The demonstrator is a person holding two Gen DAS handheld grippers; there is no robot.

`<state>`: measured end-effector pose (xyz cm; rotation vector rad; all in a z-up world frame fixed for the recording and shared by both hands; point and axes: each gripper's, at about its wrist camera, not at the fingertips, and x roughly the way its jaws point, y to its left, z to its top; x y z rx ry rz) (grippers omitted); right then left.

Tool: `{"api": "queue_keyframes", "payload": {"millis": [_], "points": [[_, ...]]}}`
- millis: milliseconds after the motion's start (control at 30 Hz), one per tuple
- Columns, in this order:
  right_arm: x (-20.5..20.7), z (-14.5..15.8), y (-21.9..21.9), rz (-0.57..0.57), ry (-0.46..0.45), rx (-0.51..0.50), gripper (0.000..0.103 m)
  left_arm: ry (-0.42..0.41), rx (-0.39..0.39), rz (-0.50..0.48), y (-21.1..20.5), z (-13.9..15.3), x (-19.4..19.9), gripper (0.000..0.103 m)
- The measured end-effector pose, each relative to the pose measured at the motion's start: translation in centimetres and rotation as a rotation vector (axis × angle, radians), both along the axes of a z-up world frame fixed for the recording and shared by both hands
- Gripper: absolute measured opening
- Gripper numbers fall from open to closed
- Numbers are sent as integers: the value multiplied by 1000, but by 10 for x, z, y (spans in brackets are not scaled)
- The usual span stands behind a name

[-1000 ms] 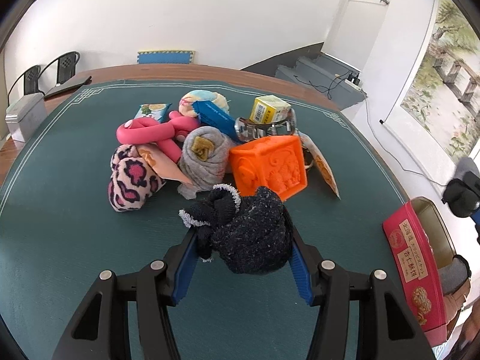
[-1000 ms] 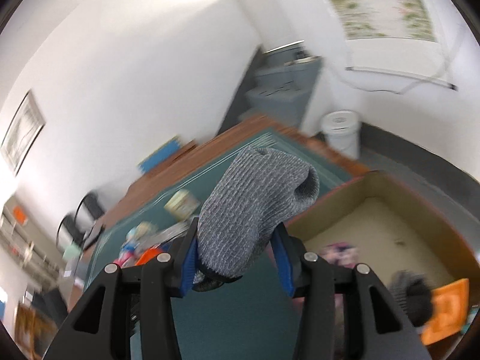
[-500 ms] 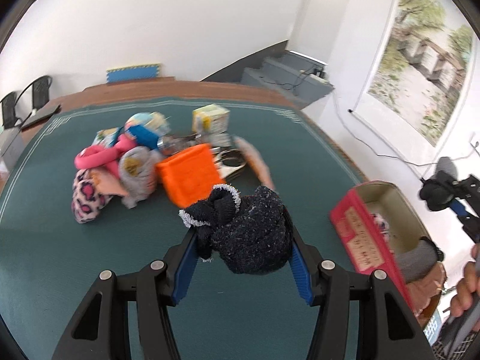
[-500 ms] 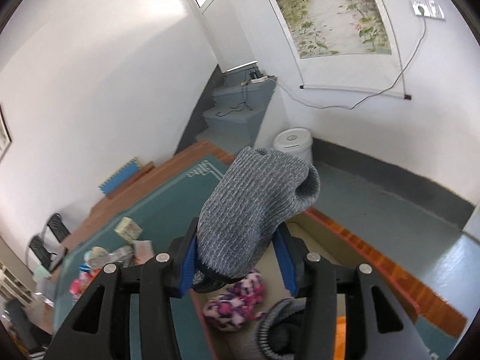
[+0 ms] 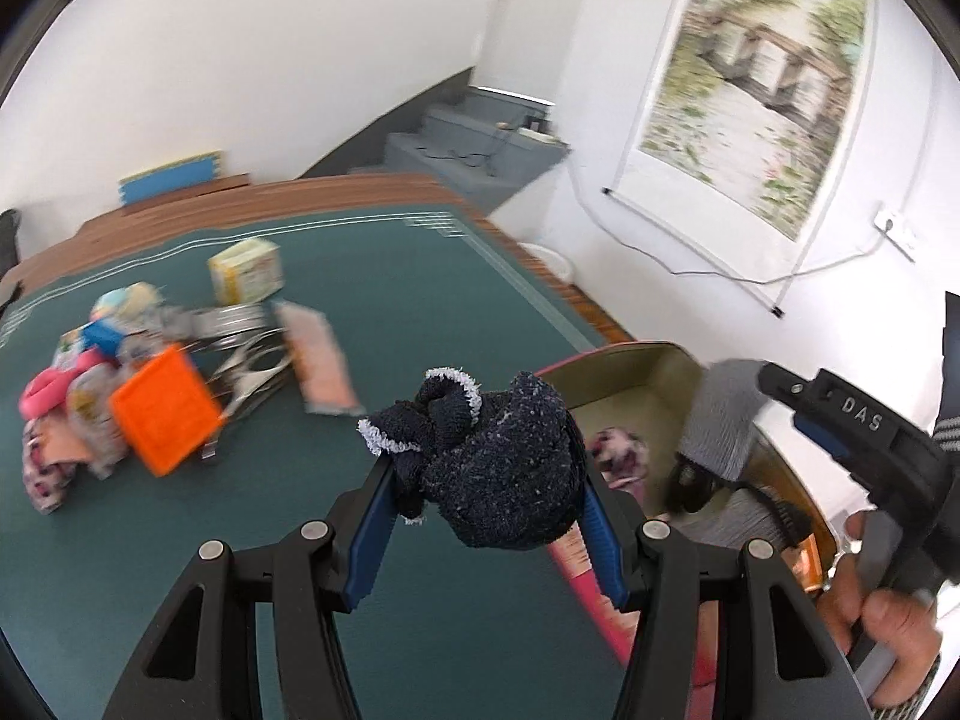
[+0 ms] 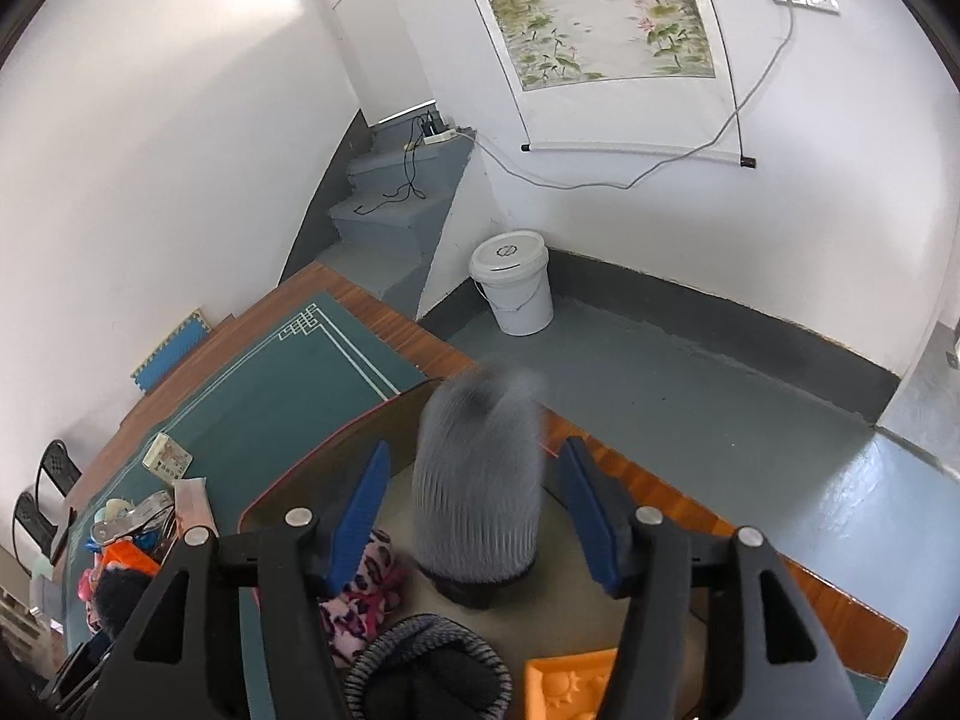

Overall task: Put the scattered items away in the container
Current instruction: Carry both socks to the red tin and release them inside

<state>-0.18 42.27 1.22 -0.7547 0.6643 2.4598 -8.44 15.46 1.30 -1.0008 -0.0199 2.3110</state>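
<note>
Left claw: the left claw point(image 5: 486, 516) sits low in the middle of its picture and squeezes a dark sock point(image 5: 492, 462) between its blue pads.
Right claw: the right claw point(image 6: 474, 516) is opening. The grey sock point(image 6: 480, 480) stands between the pads, but they do not touch it. It looks blurry, so it is likely dropping.
Box: the box point(image 6: 600, 630) lies right under the right claw. In the left picture, the box point(image 5: 636, 366) is to the right of the dark sock and a little farther away.
Which way to go: the left claw likely must go right and forward to get over the box.
Grey sock: its long side points up and down in the picture, dark cuff at the bottom.
In the box: a spotted pink sock point(image 6: 360, 594) and an orange block point(image 6: 570, 684).
Pile: more things wait on the green mat point(image 5: 372, 300), at the left of the left picture.
Hands: both claws tip downward. A hand point(image 5: 888, 612) holds the right claw's handle at the lower right of the left picture.
</note>
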Motion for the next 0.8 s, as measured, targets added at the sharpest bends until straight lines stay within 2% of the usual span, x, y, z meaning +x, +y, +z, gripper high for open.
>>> {"api": "queue_keyframes", "payload": {"millis": [367,500,600,700,800], "points": [[7,5,-6,-28,63,8,65,6,46,-100,56,4,-16,58],[10,4,-3,-58,81,1,65,0,38,-148,75,1,-23,58],[10,4,-1,-70,85,-2,65,-7,23,-177,85,-5,-26,61],[9,4,-3,-65,85,1,65,-12,18,-174,86,-7,-29,68],[8,4,-4,-60,86,5,65,-18,26,-158,82,-8,-32,69]]}}
